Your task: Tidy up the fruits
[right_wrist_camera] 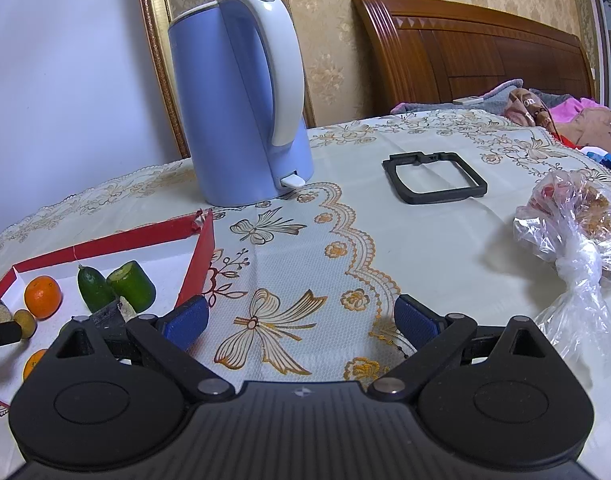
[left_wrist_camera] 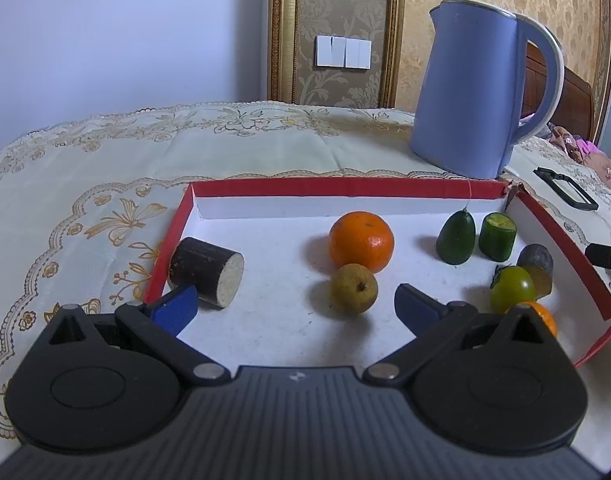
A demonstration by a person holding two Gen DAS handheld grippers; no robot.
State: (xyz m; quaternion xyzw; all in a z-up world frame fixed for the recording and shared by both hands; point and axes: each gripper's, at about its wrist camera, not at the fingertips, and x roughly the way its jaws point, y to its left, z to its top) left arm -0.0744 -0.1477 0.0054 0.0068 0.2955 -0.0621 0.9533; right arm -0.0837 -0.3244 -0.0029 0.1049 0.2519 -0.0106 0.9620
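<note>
Red tray: holds all visible fruit. Sugarcane piece at 9 o'clock, long axis lying flat, cut end facing 4 o'clock. Orange centre; pear touching it. Cucumber halves upright, 2 o'clock. Sorting apparently unfinished. Left gripper, right gripper: fingers spread, empty; right over bare counter.

Blue electric kettle, white handle, upright on embroidered tablecloth. Black rectangular frame flat on cloth, right of kettle, apart from it. Knotted clear plastic bag at right edge; contents indistinct, possibly food. White wall switch panel behind table. Wooden headboard beyond, bedding heaped beside.
</note>
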